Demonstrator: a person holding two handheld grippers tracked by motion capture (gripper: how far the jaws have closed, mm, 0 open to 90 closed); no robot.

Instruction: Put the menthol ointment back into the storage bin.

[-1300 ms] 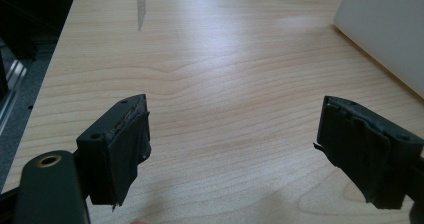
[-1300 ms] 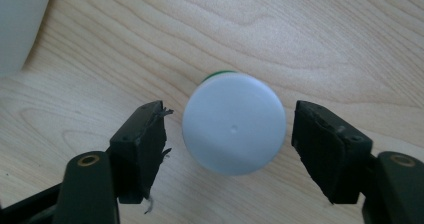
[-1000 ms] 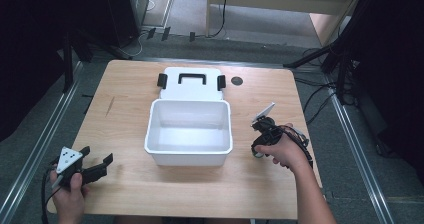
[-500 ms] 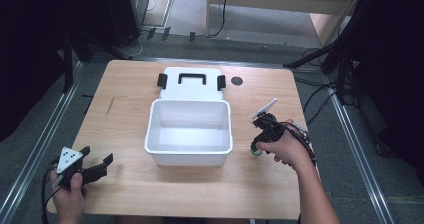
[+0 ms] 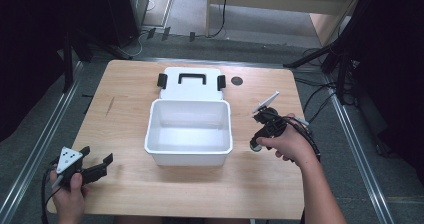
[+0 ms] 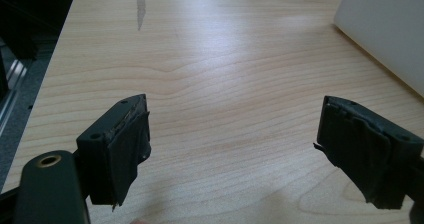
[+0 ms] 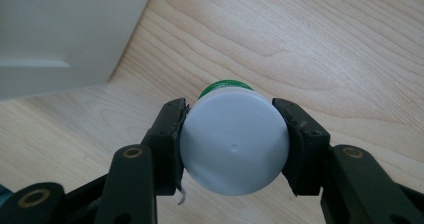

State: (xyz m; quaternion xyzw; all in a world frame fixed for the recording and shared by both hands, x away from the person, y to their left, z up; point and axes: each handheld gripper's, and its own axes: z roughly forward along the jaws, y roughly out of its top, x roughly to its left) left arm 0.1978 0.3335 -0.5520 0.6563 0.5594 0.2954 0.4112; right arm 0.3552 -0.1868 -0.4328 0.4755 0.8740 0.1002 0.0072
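While the right gripper [image 7: 234, 145] clamps it from both sides, a small bottle with a white cap [image 7: 234, 143] and a green body sits between the two black jaws, pointed down toward the wooden table [image 7: 320, 39]. In the high view the bottle [image 5: 255, 145] shows just beside the right wall of the open white bin [image 5: 189, 132], above the tabletop (whether it touches the wood cannot be told). The person's right hand [image 5: 290, 145] wraps the handle of that gripper [image 5: 258, 143], with its cable trailing off toward the table's right edge. Behind the bin lies its white lid [image 5: 190, 81], with a black handle and black latches at either side, and a dark round mark [image 5: 237, 80] sits on the wood just right of it. At the near left corner of the table [image 5: 125, 114], well apart from the bin, the left hand [image 5: 69, 196] holds the left gripper [image 5: 96, 161], its jaws spread wide over bare wood with nothing between them; its own view shows the same wide gap [image 6: 232, 149] and a grey smudge [image 6: 140, 9] farther up the tabletop.
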